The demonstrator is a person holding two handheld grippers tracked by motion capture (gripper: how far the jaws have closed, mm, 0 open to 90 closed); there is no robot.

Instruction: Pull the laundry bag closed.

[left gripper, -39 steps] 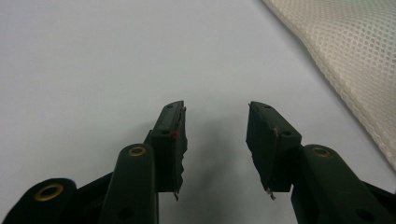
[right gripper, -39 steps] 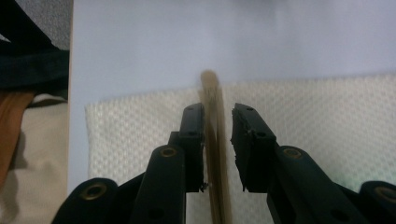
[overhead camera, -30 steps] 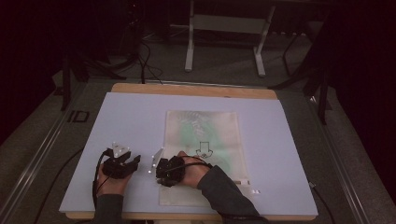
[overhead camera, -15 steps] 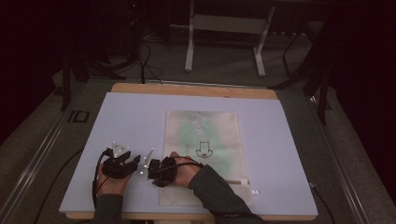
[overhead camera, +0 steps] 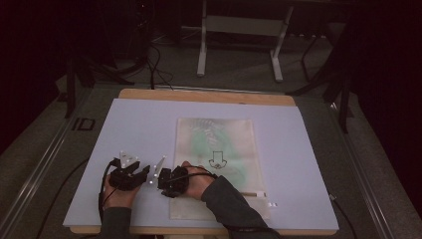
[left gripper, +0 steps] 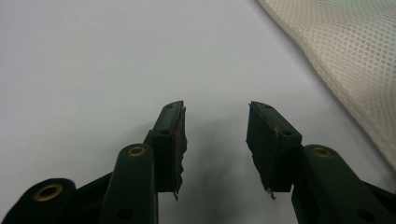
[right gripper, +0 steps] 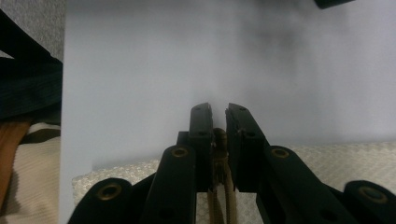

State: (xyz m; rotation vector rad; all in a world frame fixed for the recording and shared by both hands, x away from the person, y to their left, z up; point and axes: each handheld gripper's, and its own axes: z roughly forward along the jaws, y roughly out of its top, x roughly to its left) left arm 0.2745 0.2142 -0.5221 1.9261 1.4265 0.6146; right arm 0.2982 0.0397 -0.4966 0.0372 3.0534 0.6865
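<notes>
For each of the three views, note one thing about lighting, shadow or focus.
High view: room dark at the edges, the white table lit, mesh bag soft. Left gripper view: open left gripper sharp, faint shadow beneath. Right gripper view: right gripper shut on a tan cord; near parts blurred, grey shadow top right.

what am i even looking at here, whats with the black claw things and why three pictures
A person sits at a table holding a hand-held two-jaw gripper in each hand. The high view looks down from above. The other two pictures come from cameras riding on the grippers, looking along their black jaws.

On the table lies a flat cream mesh bag with something green inside. The right gripper has just been closing and is now shut on the bag's tan cord at the bag's edge. The left gripper is open over bare table, holding nothing.
</notes>
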